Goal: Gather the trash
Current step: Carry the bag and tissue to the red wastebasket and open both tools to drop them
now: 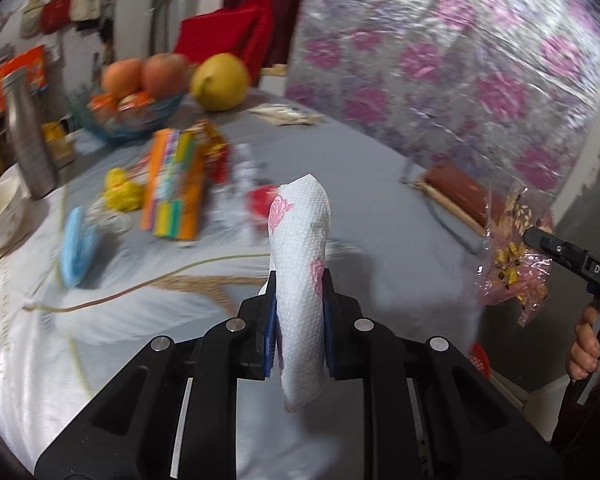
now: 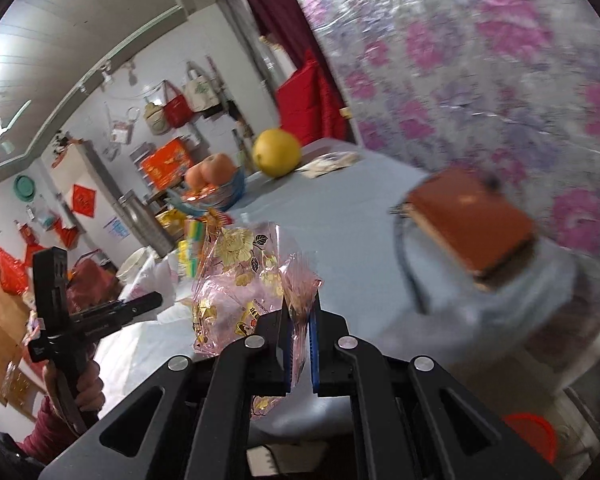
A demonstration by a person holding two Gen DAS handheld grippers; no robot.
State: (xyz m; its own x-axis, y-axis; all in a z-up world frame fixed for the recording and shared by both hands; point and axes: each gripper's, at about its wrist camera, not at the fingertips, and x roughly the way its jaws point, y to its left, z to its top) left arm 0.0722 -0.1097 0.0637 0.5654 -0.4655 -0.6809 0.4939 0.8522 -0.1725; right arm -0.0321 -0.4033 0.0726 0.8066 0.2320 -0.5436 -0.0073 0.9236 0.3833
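Cluttered grey table (image 1: 380,208) is seen beneath both tools. A floral paper napkin (image 1: 300,264) is pinched by the left gripper (image 1: 299,320), a crinkly pink wrapper (image 2: 252,280) by the right gripper (image 2: 300,340). Either light scrap could be lost if only its edge is clamped, judging by the loose overhang.

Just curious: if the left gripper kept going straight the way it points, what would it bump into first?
Probably the tablecloth. The left gripper, shut on a tissue, points down at a bare grey patch near a small red thing. That red thing lies close to the line, but depth is hard to judge in this blurred view.
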